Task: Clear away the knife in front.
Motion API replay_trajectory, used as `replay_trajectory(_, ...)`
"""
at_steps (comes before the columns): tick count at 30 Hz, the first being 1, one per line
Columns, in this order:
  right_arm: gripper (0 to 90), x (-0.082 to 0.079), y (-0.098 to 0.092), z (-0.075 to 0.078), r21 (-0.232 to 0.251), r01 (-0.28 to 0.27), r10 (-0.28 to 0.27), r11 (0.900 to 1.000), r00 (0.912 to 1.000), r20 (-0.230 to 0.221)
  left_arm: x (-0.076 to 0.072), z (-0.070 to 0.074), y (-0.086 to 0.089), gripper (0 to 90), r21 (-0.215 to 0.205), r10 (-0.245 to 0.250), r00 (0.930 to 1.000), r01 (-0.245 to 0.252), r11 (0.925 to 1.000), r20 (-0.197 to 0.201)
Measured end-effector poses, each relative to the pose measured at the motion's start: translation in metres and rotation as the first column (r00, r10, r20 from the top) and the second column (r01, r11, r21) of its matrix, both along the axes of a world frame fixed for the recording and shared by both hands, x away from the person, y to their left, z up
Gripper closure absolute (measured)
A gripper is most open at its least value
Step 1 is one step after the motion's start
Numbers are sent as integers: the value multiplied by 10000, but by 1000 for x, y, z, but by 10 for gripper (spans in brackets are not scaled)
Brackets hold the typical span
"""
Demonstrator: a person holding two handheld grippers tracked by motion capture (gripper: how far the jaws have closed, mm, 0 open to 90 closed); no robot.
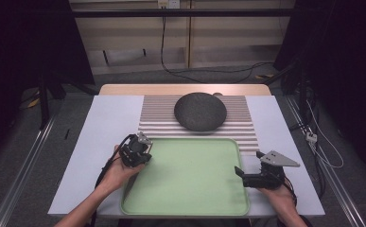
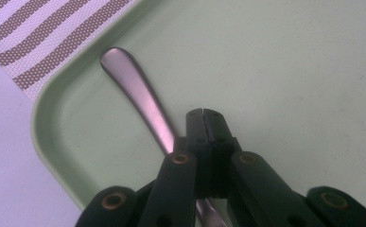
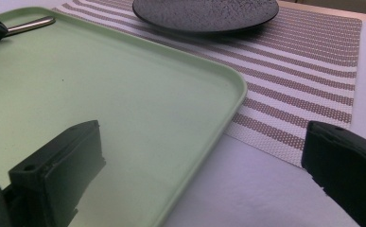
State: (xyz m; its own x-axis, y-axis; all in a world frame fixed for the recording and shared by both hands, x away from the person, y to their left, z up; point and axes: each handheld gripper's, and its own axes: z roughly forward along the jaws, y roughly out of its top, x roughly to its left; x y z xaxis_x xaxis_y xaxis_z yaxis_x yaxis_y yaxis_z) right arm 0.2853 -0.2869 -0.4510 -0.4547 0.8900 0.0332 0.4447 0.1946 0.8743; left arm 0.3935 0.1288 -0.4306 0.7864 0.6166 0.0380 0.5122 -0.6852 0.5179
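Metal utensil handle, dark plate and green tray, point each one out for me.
metal utensil handle [image 2: 133,87], left gripper view, on the middle of its shiny shaft.
dark plate [image 1: 200,111], high view, on its speckled centre.
green tray [image 1: 190,177], high view, on its bare floor.

Metal utensil handle [image 2: 138,94]: slim, brushed steel with a rounded end, lying flat on the floor of the green tray [image 1: 190,189], in its corner at about 10 o'clock. The rounded tip points toward 11 o'clock in the left gripper view; the utensil's working end is hidden.
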Motion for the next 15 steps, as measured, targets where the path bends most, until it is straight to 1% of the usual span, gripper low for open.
replay_trajectory(8,0,0,0,0,3,4,-4,10000,10000,-9,-1,1,13,900,135,191,9998,-191,9997,22)
replay_trajectory(12,0,0,0,0,19,33,-32,10000,10000,-23,-2,1,21,900,101,270,9996,-270,9996,-11)
replay_trajectory(15,0,0,1,0,18,36,-36,10000,10000,-35,-4,0,22,900,92,324,9995,-324,9994,54)
